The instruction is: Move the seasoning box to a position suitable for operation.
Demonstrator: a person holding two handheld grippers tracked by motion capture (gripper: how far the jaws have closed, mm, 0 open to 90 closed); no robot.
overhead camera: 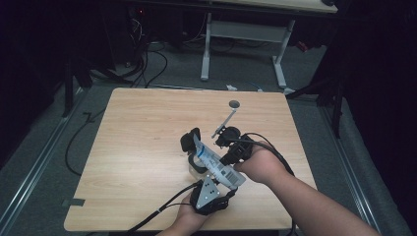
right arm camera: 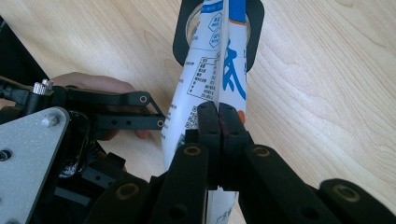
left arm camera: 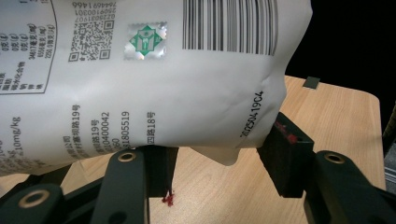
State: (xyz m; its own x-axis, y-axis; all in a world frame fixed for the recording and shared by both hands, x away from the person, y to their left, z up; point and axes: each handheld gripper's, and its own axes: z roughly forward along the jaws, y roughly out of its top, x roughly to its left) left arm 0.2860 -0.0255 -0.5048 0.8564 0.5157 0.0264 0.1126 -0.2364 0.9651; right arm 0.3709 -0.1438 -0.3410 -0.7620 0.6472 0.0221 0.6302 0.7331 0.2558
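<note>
I hold a soft white bag point(overhead camera: 216, 164) in the middle of the high view, lifted over the wooden table point(overhead camera: 137, 147). My right gripper point(right arm camera: 218, 122) is pinched tight on its thin flat edge. My left gripper point(left arm camera: 215, 156) stands wide around the bag's bottom; I cannot tell if it squeezes. The bag looks light, crinkly and slippery, so the flat seam is the best place to hold it.

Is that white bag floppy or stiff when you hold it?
Probably floppy: the white bag shows dents and creases, and the right gripper pinches its edge flat. It likely sags without both grips; the left gripper brackets its lower corner. The smooth printed skin may be slippery.
</note>
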